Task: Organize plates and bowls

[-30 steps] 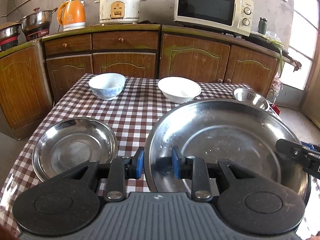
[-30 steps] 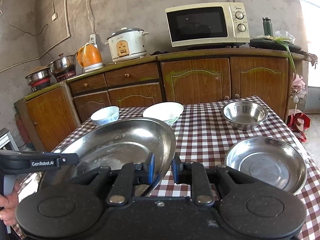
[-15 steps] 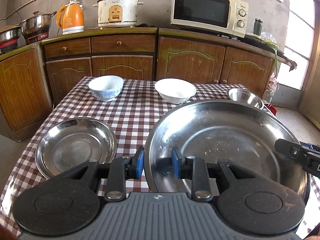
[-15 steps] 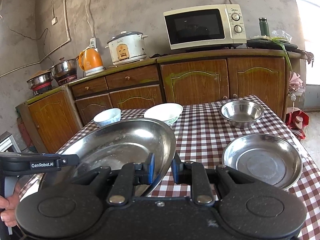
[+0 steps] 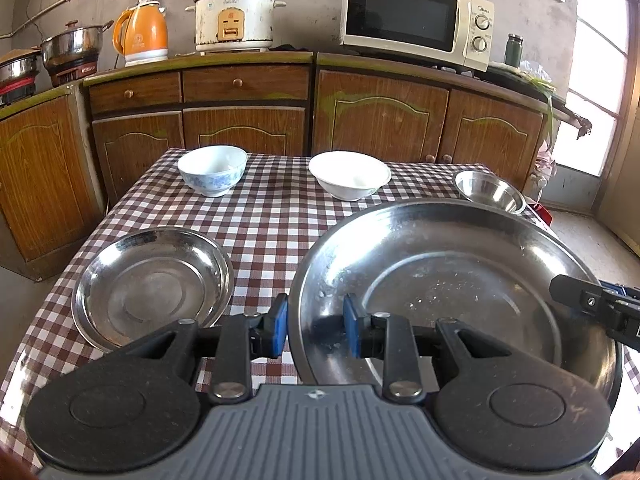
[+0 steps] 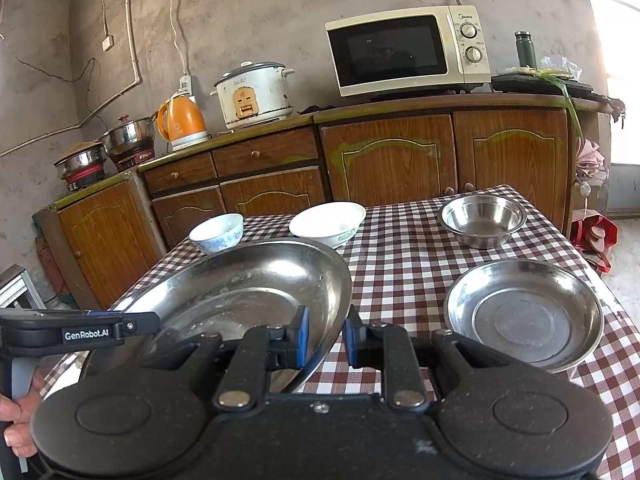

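Left fingers [image 5: 279, 330]: pinching big plate [image 5: 460, 280] rim
Right fingers [image 6: 301, 334]: pinching the other rim
Big plate: maybe lifted off table [image 5: 264, 216]

Right hand-held gripper [image 6: 324, 334] (blue pads) on large steel plate's [image 6: 240, 284] rim

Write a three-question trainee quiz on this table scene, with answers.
1. True or false: both grippers grip the large steel plate.
2. How many bowls stand on the checked tablecloth?
3. Which lies beside the left gripper: a) the small steel plate b) the microwave c) the kettle?

Key: 1 true, the right gripper clamps the opposite rim; 2 three: blue-patterned bowl, white bowl, steel bowl; 3 a.
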Available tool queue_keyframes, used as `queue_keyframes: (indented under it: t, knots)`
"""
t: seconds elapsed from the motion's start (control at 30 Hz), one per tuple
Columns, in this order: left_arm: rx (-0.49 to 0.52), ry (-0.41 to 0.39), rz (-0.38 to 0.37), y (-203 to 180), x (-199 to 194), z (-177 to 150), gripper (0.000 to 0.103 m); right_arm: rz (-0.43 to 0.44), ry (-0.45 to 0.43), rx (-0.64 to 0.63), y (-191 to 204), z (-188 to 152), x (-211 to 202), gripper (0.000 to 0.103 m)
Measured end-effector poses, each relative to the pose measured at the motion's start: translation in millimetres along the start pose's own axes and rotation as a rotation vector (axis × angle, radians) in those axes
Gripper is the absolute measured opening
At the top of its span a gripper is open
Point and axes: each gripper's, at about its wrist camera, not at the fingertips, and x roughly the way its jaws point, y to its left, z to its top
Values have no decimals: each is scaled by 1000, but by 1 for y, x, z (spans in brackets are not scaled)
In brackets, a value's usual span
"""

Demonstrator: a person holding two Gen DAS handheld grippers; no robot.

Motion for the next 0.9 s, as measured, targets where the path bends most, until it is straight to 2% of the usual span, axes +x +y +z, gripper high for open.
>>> queue_keyframes:
  t: [0.9]
  knots:
    - [4,33,4,0,7,-13,30,-4,48,17,-4,-16,8,24]
